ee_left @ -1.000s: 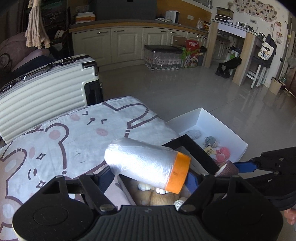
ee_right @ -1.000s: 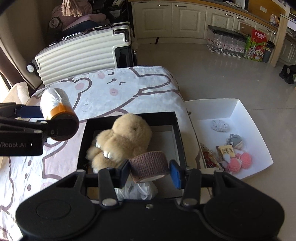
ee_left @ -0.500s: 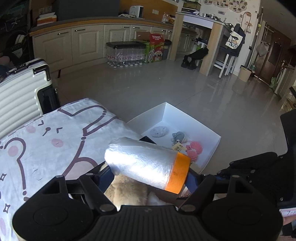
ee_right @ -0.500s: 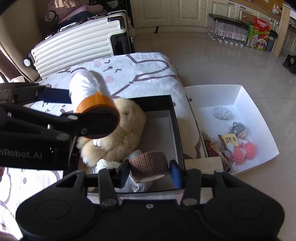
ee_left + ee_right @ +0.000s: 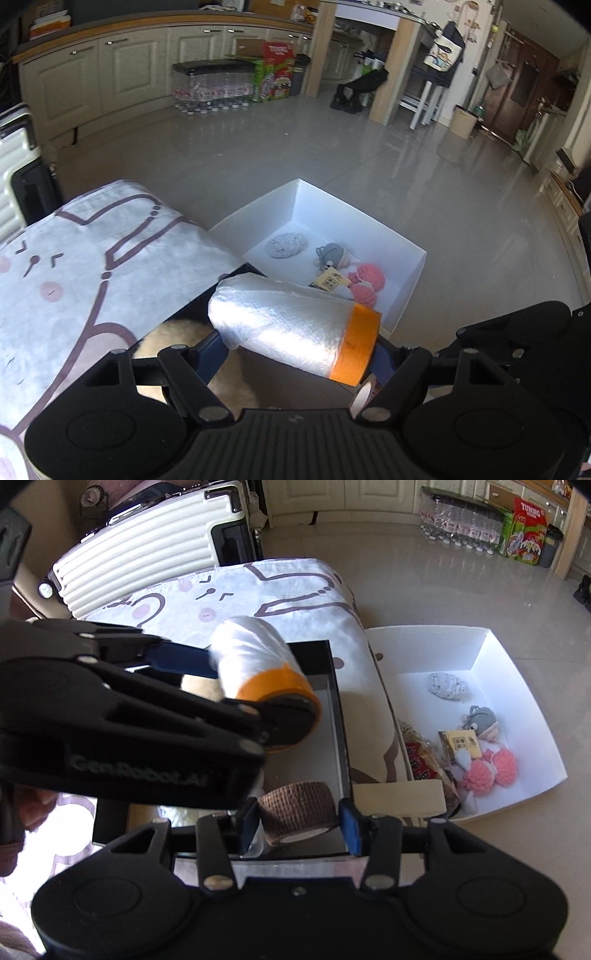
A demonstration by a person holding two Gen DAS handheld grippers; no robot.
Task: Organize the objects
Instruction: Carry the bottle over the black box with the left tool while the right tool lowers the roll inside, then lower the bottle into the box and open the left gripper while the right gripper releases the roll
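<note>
My left gripper is shut on a roll of clear plastic film with an orange band, held tilted above the black box. From the right wrist view that roll hangs over the box's left half and hides most of the beige plush toy lying inside. Low over the near end of the same box, my right gripper is shut on a brown woven bandage roll. The box sits on a bear-print blanket.
A white open box stands on the floor to the right, holding a grey knitted piece, pink pom-poms, a card and a snack packet. A cream suitcase stands behind the blanket. Kitchen cabinets and bottled water line the far wall.
The left gripper has swung right and down with the film roll, from beside the black box to over it, now covering the plush. The right gripper sank slightly, still holding the brown roll.
</note>
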